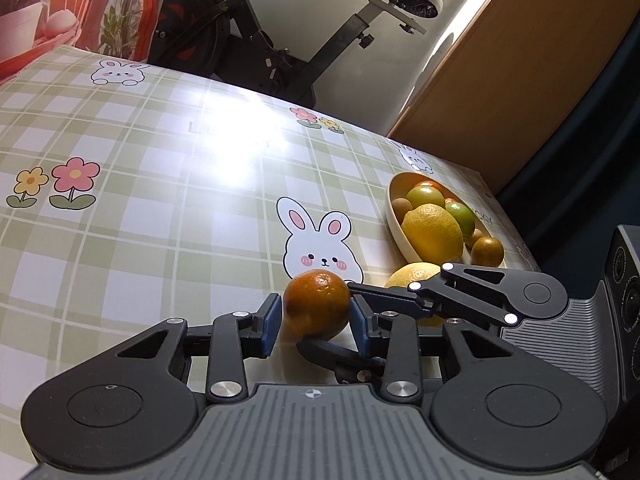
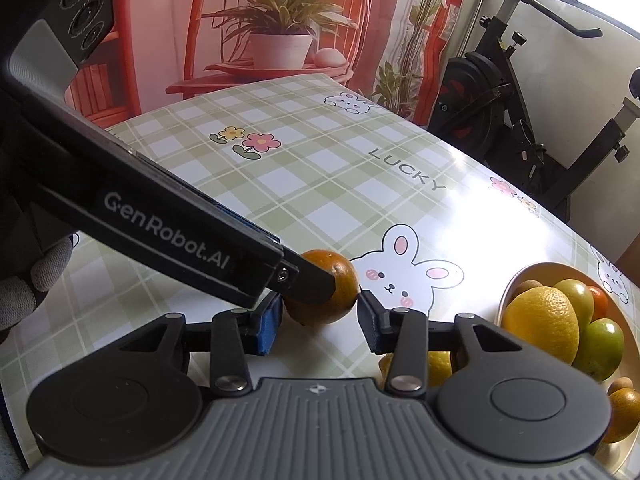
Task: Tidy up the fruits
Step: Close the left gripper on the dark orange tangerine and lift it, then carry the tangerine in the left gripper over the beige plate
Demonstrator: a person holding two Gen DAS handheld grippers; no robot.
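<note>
A dark orange (image 1: 316, 304) rests on the checked tablecloth, just in front of a printed rabbit. My left gripper (image 1: 316, 320) is shut on it, blue pads pressing its left and right sides. My right gripper (image 1: 326, 316) comes in from the right, one finger behind the orange and one in front. In the right wrist view the orange (image 2: 332, 280) sits between the tips of my right gripper (image 2: 320, 320), pads against its sides. The left gripper's body slants across it from the upper left. A beige oval bowl (image 1: 394, 216) holds a lemon (image 1: 432, 232) and green and small brown fruits.
A second lemon (image 1: 412, 274) lies on the cloth between the bowl and the grippers. The bowl's rim (image 2: 505, 292) is close on the right. A gloved hand (image 2: 24, 292) holds the left gripper. An exercise bike (image 1: 240, 40) stands past the table's far edge.
</note>
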